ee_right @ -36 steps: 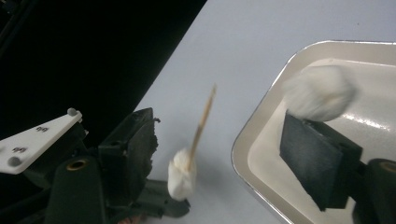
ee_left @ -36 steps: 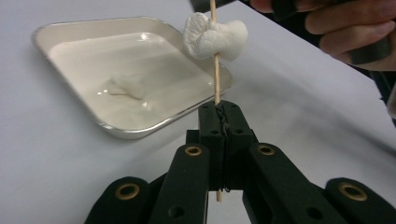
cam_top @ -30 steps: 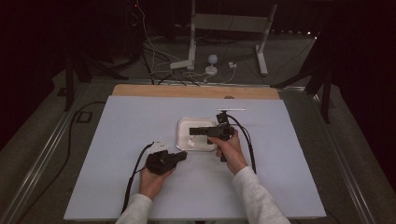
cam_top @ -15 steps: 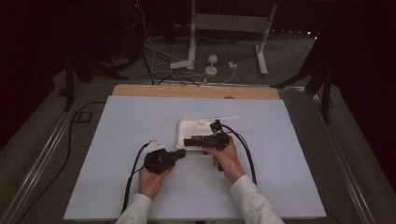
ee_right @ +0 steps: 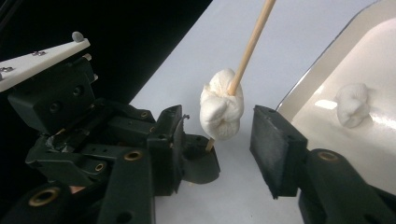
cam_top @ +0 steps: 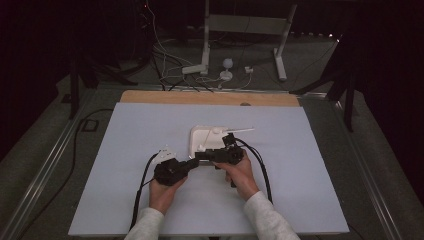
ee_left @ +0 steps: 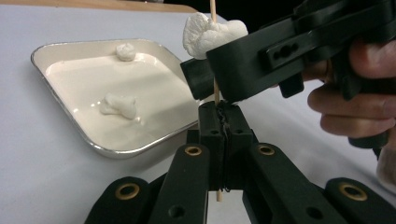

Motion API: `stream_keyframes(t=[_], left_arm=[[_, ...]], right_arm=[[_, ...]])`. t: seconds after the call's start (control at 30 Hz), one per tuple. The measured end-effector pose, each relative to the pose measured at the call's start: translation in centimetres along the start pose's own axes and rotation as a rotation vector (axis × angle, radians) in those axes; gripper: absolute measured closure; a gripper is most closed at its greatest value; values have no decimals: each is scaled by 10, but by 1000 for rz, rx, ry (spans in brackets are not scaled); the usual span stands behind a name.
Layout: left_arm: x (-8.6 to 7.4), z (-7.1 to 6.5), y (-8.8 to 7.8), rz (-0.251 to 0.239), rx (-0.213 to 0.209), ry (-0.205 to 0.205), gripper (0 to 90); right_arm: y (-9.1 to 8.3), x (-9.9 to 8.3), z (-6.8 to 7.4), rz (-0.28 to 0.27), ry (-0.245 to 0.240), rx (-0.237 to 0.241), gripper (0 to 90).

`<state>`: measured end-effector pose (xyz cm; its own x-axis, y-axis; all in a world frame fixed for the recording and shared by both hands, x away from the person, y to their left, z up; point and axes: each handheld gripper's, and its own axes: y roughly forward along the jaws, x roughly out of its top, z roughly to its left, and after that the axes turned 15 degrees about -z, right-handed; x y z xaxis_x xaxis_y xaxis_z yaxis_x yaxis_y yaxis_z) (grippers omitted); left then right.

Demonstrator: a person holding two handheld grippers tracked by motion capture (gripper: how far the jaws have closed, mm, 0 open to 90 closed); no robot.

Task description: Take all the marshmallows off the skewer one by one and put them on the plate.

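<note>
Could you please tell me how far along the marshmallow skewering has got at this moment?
Done: one marshmallow already sits on the skewer, which the left gripper clamps upright. In hand: the right gripper has just been closing, its jaws either side of that marshmallow, not yet pressing. Left: two marshmallows remain in the tray.

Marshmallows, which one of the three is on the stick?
The marshmallow between the right gripper's fingers sits speared on the wooden stick; the other two lie loose in the tray.
</note>
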<state>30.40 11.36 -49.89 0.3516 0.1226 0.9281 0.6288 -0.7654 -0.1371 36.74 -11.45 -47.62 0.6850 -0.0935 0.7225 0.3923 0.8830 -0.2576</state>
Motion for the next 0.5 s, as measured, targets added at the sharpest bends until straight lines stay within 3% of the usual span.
stream_keyframes(t=[0.1,0.3,0.5], left_arm=[[1,-1,-1,-19,-4,-17,900],[1,-2,-1,-45,-11,-41,900],[2,-2,-2,-63,-23,-50,900]], right_arm=[[0,-1,2,-15,-16,-3,593],[-2,-3,6,-63,-23,11,747],[-4,-3,10,-101,-45,4,790]])
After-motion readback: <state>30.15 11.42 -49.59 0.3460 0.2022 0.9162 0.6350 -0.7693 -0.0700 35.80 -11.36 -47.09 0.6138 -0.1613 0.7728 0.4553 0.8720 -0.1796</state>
